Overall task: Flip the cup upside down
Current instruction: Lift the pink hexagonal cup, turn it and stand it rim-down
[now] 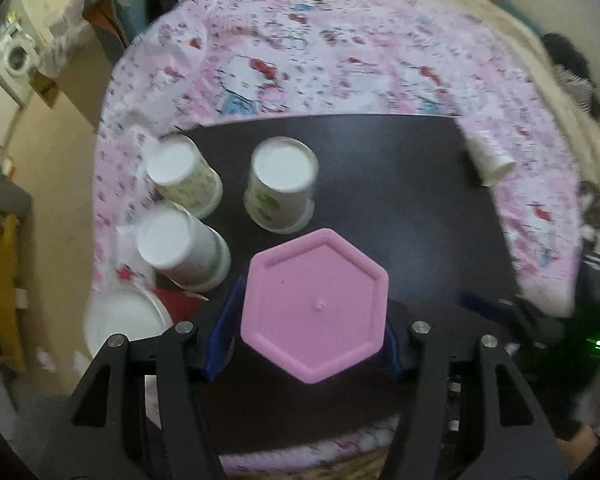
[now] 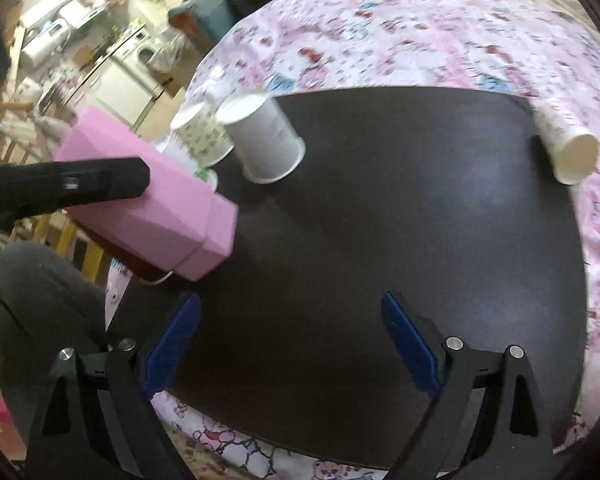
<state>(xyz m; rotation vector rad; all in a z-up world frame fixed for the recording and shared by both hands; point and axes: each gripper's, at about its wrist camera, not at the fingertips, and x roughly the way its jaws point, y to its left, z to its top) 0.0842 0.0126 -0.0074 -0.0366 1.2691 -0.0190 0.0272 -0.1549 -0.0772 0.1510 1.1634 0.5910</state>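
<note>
My left gripper [image 1: 306,320] is shut on a pink hexagonal cup [image 1: 314,306], its flat bottom facing the camera. In the right wrist view the same pink cup [image 2: 160,208] hangs tilted over the left edge of the dark table [image 2: 380,208], with the left gripper's black finger across it. My right gripper [image 2: 292,340] is open and empty above the table's near side. Three white paper cups stand upside down: one mid-table [image 1: 282,184] and two at the left [image 1: 184,176] [image 1: 180,248].
A stack of paper cups [image 2: 568,148] lies on its side at the table's far right edge. A pink Hello Kitty cloth [image 1: 340,52] surrounds the table. A white bowl [image 1: 120,320] sits at the left. Chairs and a washing machine stand beyond.
</note>
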